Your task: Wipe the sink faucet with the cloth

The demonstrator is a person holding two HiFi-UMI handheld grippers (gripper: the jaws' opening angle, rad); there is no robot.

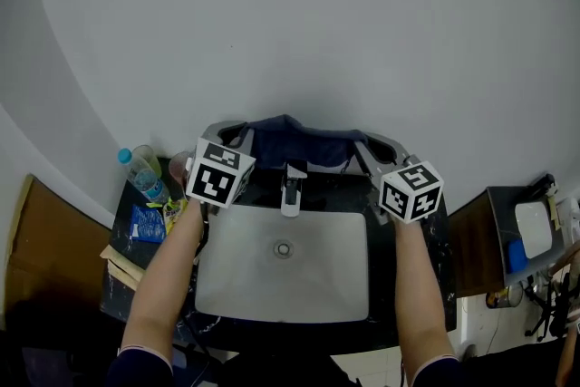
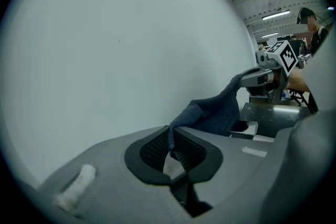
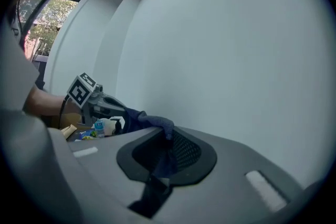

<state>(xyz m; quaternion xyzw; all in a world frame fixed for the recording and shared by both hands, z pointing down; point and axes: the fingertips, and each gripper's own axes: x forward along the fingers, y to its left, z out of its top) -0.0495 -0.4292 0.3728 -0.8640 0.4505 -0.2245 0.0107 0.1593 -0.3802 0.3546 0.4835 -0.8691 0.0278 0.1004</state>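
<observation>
Hanging just beyond the faucet [image 1: 291, 190], near the far wall, the cloth [image 1: 299, 140] stretches left to right. Its long axis runs level between the left gripper [image 1: 239, 138] and the right gripper [image 1: 368, 147], each clenched on one end. Only the corners are pinched, so I'd guess a hard drag across the spout could tug one free and drop it into the sink [image 1: 227, 285].

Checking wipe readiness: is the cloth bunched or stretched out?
Stretched out: the cloth spans between the left gripper and right gripper, each clamping one end.
</observation>
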